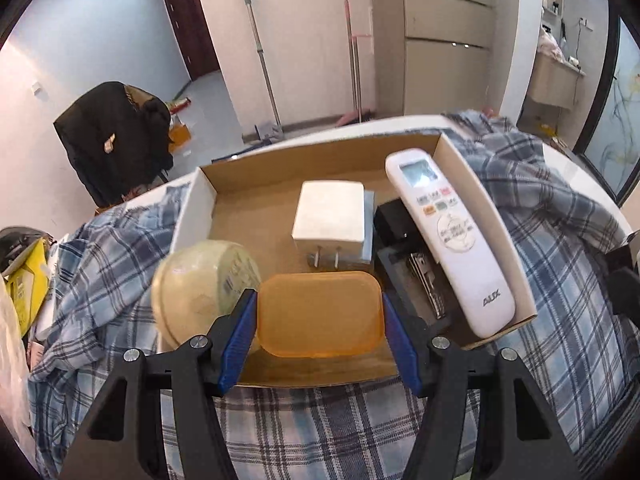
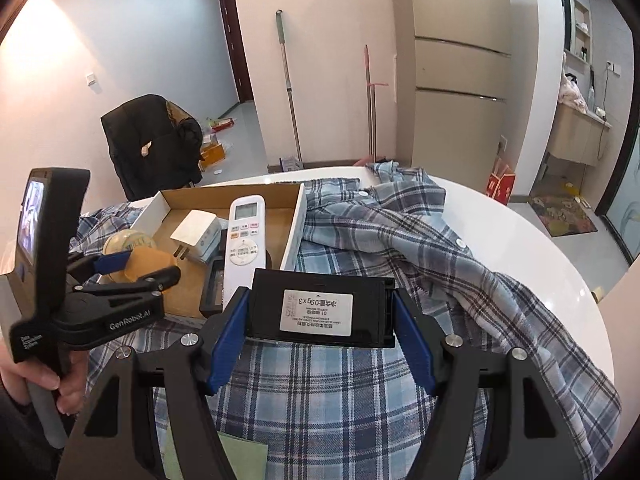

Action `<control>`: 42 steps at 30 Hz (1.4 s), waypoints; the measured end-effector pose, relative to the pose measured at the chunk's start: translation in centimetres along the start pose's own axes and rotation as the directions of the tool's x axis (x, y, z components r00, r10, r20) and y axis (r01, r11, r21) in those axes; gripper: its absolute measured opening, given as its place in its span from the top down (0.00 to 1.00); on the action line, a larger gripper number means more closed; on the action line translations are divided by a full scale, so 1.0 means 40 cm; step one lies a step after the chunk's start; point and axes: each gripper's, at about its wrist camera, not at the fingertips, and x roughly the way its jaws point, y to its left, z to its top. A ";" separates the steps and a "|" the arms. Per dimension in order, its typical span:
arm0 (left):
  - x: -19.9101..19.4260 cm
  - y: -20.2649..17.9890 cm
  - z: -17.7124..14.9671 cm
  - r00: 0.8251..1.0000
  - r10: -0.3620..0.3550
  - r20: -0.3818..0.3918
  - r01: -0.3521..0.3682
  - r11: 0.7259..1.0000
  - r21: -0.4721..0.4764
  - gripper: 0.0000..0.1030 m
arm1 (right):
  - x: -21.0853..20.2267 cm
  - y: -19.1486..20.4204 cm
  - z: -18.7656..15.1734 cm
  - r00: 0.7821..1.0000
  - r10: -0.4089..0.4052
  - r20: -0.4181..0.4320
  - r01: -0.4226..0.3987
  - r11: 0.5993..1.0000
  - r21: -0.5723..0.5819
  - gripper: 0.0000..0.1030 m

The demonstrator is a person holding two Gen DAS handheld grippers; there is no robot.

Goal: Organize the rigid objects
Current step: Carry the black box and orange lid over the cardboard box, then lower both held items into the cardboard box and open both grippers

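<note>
Left gripper point(image 1: 320, 316) is clamping a translucent orange rounded-rectangle soap bar point(image 1: 319, 314), blue pads pressing both short ends, over the near end of the shallow cardboard tray point(image 1: 486, 208). Right gripper point(image 2: 320, 316) is clamping a flat matte-black box point(image 2: 320, 308) with a white label, over the plaid shirt point(image 2: 360, 392) beside the tray. Glossy white remote point(image 1: 448, 236) is lying inside.

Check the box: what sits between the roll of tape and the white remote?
The white charger, prongs toward the camera, lying on a pale blue box. Nearer, the orange soap bar held in the left gripper. Clearest in the left wrist view.
</note>
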 end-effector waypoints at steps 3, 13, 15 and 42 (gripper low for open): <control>0.014 -0.008 -0.006 1.000 -0.013 -0.014 0.013 1.000 0.007 0.38 | 0.010 0.000 -0.003 1.000 0.001 -0.011 -0.001 1.000 -0.005 0.34; 0.049 -0.030 -0.025 1.000 -0.010 -0.016 0.010 1.000 0.006 0.38 | 0.016 -0.004 -0.006 1.000 -0.008 -0.023 0.008 1.000 -0.002 0.34; 0.052 -0.031 -0.023 0.999 -0.022 -0.025 0.022 1.000 0.004 0.38 | 0.017 -0.006 -0.004 1.000 -0.015 -0.026 0.015 1.000 0.002 0.34; -0.289 0.221 -0.063 0.732 0.017 0.681 0.200 0.951 -0.238 0.00 | 0.079 0.140 0.110 1.000 0.016 -0.020 -0.017 1.000 -0.012 0.34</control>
